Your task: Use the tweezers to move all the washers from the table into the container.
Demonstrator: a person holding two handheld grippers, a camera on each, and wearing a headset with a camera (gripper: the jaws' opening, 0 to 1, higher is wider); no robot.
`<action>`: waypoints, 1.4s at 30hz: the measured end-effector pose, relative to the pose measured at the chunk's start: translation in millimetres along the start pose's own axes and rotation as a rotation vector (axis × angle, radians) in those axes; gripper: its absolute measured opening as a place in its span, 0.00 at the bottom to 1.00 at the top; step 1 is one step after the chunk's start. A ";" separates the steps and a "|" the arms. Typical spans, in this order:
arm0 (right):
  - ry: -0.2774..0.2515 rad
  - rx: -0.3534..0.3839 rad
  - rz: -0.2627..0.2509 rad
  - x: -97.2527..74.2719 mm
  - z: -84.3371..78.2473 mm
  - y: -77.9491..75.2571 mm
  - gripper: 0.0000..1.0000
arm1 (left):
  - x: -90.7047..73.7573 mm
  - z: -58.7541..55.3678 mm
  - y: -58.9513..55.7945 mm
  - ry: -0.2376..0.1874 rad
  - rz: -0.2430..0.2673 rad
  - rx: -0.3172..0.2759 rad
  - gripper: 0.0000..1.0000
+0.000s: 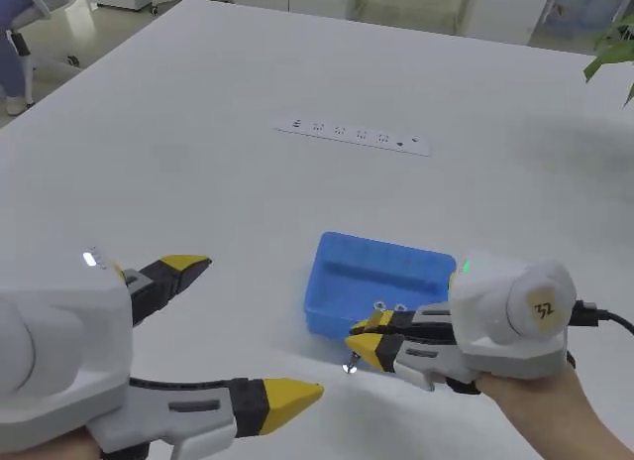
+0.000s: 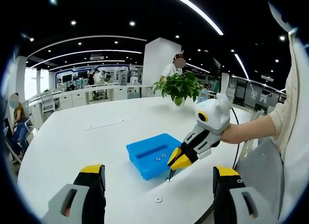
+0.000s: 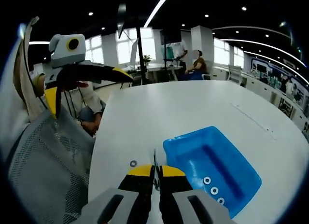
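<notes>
A blue container [image 1: 381, 277] sits on the white table [image 1: 297, 73] with washers [image 1: 381, 306] lying inside it. My right gripper [image 1: 362, 346] hovers at the container's near edge, shut on thin metal tweezers [image 1: 350, 366] whose tip points down at the table. Whether the tip holds a washer is too small to tell. In the right gripper view the tweezers [image 3: 155, 159] stick out between the shut jaws, beside the container [image 3: 212, 166]. One washer [image 2: 158, 200] lies loose on the table near the tweezers, also seen as washer [image 3: 133, 163]. My left gripper [image 1: 241, 329] is open wide at the lower left.
A white power strip [image 1: 352, 135] lies farther back on the table. A green plant [image 2: 179, 86] stands at the table's far side. People stand and sit in the room [image 2: 96, 79] beyond. The person's mesh chair [image 3: 43, 166] is beside the table edge.
</notes>
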State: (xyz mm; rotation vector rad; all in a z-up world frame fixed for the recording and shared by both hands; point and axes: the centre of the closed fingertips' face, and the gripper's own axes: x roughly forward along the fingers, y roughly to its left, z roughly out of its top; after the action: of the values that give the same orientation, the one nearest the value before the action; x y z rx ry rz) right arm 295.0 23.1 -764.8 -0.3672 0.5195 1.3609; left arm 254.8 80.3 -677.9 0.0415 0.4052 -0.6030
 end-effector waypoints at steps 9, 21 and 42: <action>-0.044 0.090 -0.011 -4.8 6.8 -8.0 0.02 | -1.9 -0.4 1.5 0.000 0.005 -0.001 0.94; 0.034 -0.029 0.019 3.7 -0.9 4.0 0.01 | -2.0 0.5 2.0 -0.009 0.007 -0.006 0.94; -0.126 0.011 -0.099 -27.5 72.0 -42.9 0.01 | -5.5 0.8 4.5 -0.021 0.015 -0.016 0.94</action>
State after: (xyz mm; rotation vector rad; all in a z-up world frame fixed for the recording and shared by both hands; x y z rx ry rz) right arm 343.7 31.2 -691.8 -0.2927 0.3995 1.2758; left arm 253.5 86.8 -675.4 0.0226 0.3896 -0.5849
